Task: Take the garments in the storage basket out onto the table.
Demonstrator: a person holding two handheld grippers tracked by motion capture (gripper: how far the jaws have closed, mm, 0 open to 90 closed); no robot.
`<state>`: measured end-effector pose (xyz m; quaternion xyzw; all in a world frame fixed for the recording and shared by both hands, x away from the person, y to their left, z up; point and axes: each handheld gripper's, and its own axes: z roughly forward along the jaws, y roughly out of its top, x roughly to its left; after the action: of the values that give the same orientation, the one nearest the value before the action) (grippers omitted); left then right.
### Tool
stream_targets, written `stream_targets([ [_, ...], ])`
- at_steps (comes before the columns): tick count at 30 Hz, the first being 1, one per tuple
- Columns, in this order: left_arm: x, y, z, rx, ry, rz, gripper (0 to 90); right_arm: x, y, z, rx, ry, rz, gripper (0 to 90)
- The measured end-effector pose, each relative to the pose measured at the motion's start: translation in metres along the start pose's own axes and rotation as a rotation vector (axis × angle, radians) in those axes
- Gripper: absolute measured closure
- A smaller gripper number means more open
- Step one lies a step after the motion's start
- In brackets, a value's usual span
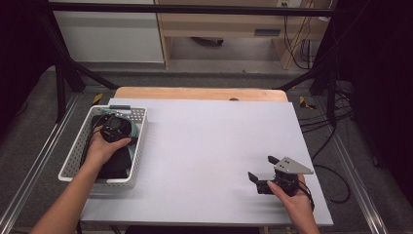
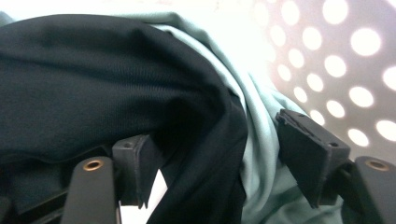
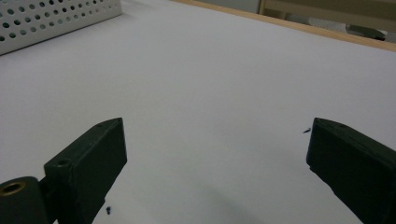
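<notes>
No legible writing; left gripper point(image 2: 210, 158), jaws parted, straddles black cloth point(image 2: 107, 79) in white perforated basket point(image 1: 73, 156), frame left; right gripper point(image 3: 217, 168) open over white tabletop point(image 3: 210, 84), lower right.

right gripper point(image 3: 217, 161): jaws wide apart, nothing between | white table point(image 3: 210, 79) beneath | perforated white basket point(image 3: 51, 18) at upper left

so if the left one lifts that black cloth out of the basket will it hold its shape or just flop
Probably flop: the black cloth lies in soft folds between the open jaws of the left hand-held gripper. It looks thin, so likely light. It may drag the green cloth lying against it in the basket.
</notes>
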<state>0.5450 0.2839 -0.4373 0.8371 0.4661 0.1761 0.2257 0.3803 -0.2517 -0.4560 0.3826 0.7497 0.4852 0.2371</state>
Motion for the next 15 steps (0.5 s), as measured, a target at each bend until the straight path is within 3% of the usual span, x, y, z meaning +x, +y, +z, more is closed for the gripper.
stream_targets([
  [8,0.0005,-0.0001,0.0014,0.011,-0.007,0.001,45.9,0.0005,-0.0001,0.001,0.004,0.004,-0.007,5.2],
  [15,-0.002,0.0003,0.002,0.017,0.006,0.03,58.8,0.0008,0.0002,0.0004,0.001,0.006,-0.003,5.2],
])
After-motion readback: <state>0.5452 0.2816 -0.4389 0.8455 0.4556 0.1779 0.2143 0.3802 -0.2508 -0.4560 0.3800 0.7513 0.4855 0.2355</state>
